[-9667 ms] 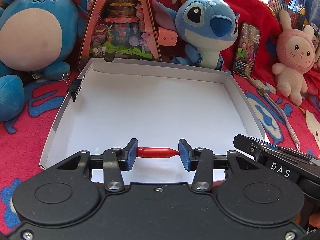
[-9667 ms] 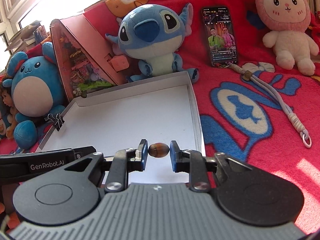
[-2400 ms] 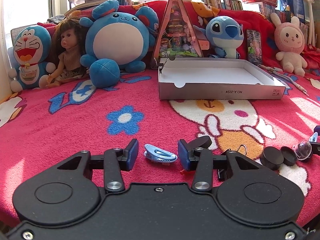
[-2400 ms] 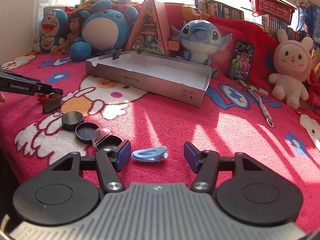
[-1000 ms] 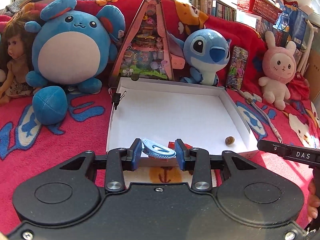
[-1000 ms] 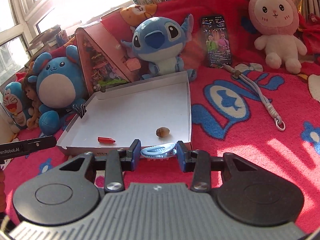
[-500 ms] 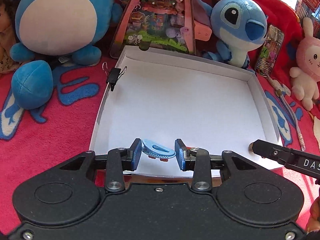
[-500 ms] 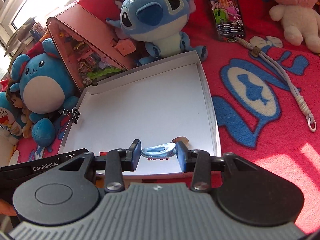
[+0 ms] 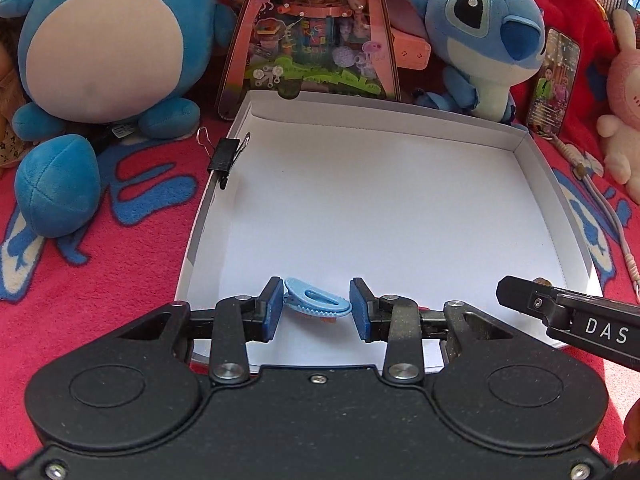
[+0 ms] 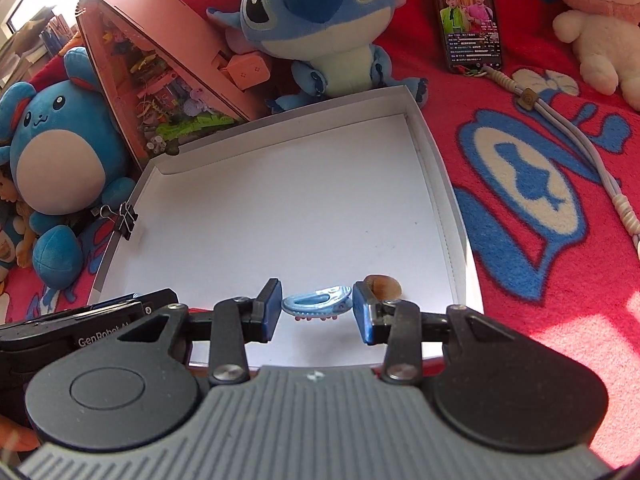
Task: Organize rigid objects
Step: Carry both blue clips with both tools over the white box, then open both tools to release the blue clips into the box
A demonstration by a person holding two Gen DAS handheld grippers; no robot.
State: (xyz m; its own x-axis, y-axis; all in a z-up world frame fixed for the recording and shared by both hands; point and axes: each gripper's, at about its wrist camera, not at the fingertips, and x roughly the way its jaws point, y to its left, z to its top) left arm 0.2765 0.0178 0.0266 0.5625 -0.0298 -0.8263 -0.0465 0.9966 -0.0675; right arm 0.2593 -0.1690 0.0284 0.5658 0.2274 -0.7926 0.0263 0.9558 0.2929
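Note:
My left gripper (image 9: 316, 306) is shut on a light blue hair clip (image 9: 316, 302), held lengthwise between its blue pads over the near end of the white shallow box (image 9: 400, 116). A bit of red shows under that clip. In the right wrist view my right gripper (image 10: 316, 306) is shut on a second light blue hair clip (image 10: 316, 303), also above the near end of the box (image 10: 440, 200). A brown nut-like piece (image 10: 383, 286) lies on the box floor just past the right finger. The left gripper's body (image 10: 92, 320) shows at the lower left there.
A black binder clip (image 9: 224, 154) grips the box's left wall. Plush toys surround the box: a round blue one (image 9: 100, 52), a blue big-eared one (image 9: 484, 36), a pink rabbit (image 10: 596, 12). A triangular pink toy house (image 9: 316, 32), a phone (image 10: 468, 12) and a grey cord (image 10: 580, 148) lie on the red blanket.
Both grippers moved forward and tilted down, from short of the box's front wall to above its near end, each still holding its blue clip.

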